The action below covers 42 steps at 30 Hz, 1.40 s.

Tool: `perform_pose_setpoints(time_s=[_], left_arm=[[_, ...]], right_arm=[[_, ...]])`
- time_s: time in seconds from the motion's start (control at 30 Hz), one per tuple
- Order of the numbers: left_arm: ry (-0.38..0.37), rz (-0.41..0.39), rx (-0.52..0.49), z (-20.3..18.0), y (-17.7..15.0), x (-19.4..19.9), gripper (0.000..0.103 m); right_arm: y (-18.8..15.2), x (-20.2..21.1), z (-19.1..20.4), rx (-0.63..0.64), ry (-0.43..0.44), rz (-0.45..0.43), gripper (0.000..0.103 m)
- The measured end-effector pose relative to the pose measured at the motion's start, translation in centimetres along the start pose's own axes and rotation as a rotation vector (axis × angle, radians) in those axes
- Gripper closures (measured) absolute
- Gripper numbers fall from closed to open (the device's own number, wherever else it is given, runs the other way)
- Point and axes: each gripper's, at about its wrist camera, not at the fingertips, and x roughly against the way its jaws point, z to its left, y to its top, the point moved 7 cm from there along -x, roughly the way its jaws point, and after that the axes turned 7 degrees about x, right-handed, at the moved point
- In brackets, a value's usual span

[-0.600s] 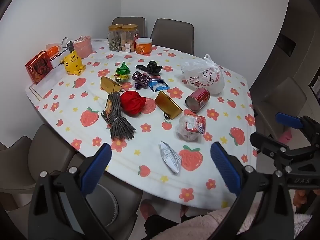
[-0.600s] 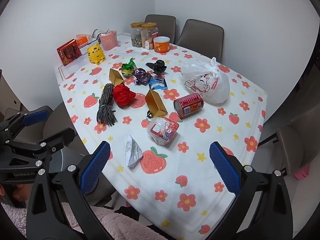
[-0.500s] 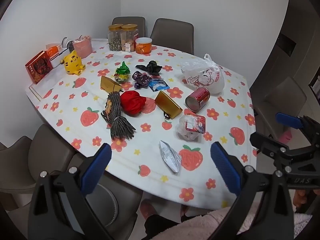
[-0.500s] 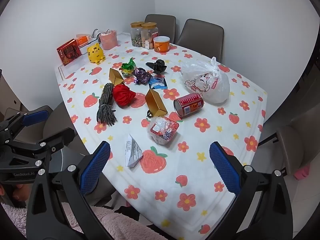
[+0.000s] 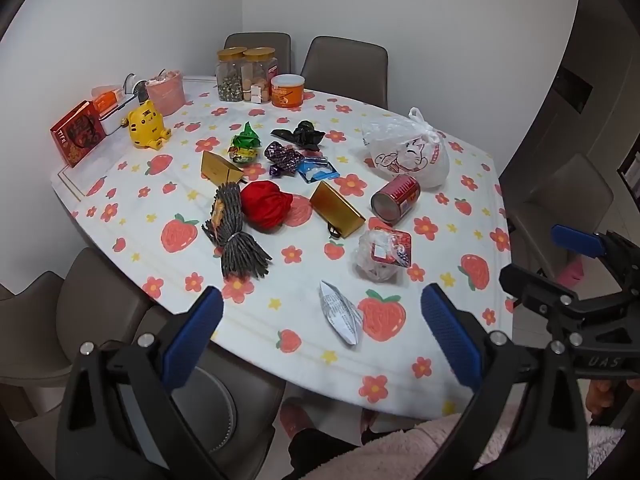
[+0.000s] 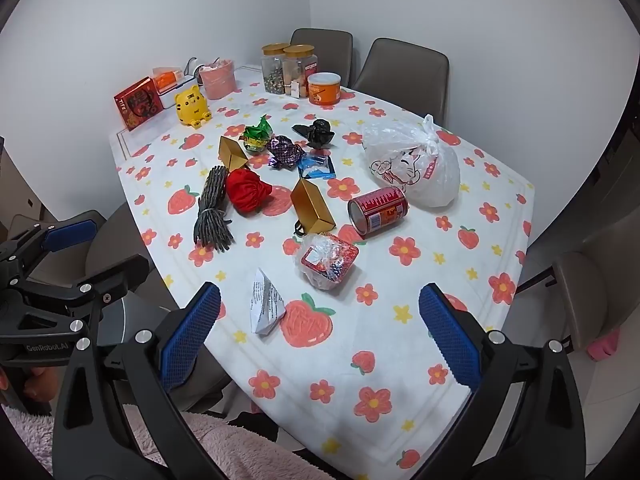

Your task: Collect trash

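Both the left hand-held gripper (image 5: 320, 320) and right hand-held gripper (image 6: 318, 316) hang spread apart, empty, short of the table (image 6: 440, 320). Nearest its front edge lies a folded white paper wrapper (image 6: 266, 306) — likely light, limp, slippery; pinch its raised crease.

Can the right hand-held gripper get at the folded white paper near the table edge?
Probably yes: the right hand-held gripper is open and empty, and the folded white paper lies alone just ahead, nothing between them.

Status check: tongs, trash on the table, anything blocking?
Left tongs open, empty. Right tongs open, empty. Folded paper scrap nearest, on the table, untouched. Approach clear.
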Motion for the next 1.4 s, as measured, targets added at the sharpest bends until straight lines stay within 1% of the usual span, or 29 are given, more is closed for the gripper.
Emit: perform_pose_setpoints(time_s=[1.4], left_arm=[[0.0, 0.004, 0.001, 0.01, -0.02, -0.02, 0.004]], right_arm=[[0.11, 0.3, -0.13, 0.002, -0.003, -0.002, 0.007]])
